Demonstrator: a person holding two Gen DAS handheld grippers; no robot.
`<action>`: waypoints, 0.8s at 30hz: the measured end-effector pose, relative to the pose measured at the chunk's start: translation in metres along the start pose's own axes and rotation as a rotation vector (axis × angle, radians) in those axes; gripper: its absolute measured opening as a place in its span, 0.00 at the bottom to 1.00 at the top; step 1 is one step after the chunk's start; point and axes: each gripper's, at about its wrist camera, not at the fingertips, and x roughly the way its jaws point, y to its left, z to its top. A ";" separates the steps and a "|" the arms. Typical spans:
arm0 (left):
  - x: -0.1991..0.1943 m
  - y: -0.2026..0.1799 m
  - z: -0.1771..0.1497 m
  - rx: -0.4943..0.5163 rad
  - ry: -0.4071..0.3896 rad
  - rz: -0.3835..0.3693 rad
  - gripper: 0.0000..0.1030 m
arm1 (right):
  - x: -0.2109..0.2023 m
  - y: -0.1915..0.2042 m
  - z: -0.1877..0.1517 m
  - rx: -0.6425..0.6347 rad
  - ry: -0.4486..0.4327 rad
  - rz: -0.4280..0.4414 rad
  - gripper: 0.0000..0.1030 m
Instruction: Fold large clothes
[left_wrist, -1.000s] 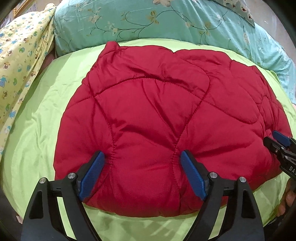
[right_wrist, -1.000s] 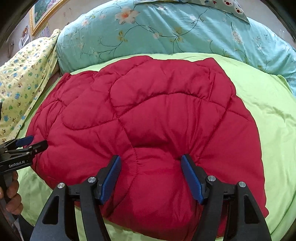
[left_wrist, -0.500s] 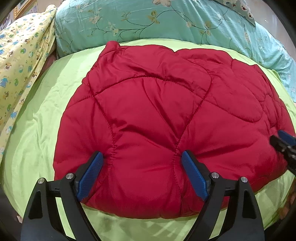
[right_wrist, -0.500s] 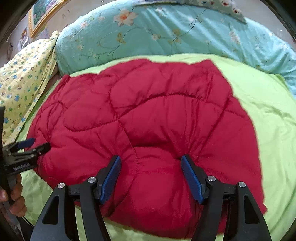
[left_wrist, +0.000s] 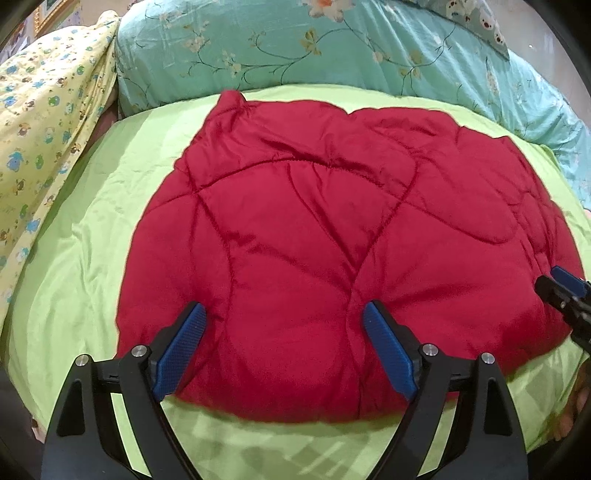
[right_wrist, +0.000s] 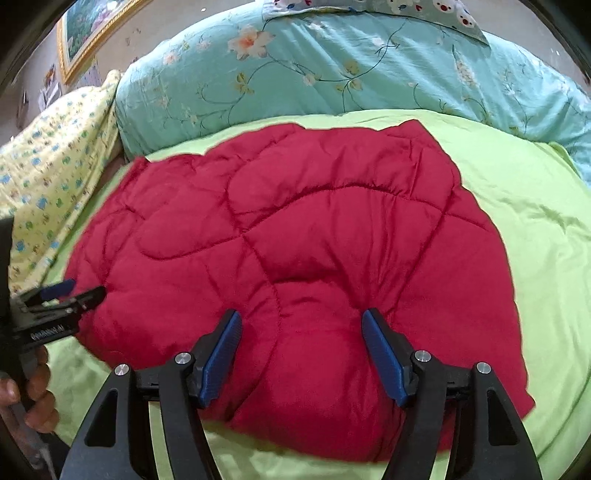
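Little has shifted: both grippers remain pressed into the red quilted garment (left_wrist: 332, 229), jaws wide, padding bulging between. Only the right view shows the hand (right_wrist: 33, 395) holding the left gripper (right_wrist: 79, 290).

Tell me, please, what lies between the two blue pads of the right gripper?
A puffed bulge of the red quilted jacket fills the gap of the right gripper, both pads pressed into it. The right wrist view shows it.

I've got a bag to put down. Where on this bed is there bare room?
Bare green sheet lies between the red quilt and the yellow bedding, and on the quilt's other side. A narrow strip runs in front, by the left gripper and right gripper. The back is crowded with the teal duvet.
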 end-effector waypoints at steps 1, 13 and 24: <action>-0.004 0.001 -0.002 0.001 -0.004 -0.001 0.86 | -0.006 0.000 -0.001 0.006 -0.001 0.012 0.68; -0.053 -0.011 -0.040 0.126 -0.008 -0.002 0.86 | -0.057 0.028 -0.028 -0.129 0.062 0.050 0.84; -0.084 -0.027 -0.041 0.162 -0.032 -0.004 0.86 | -0.079 0.044 -0.020 -0.144 0.065 0.016 0.89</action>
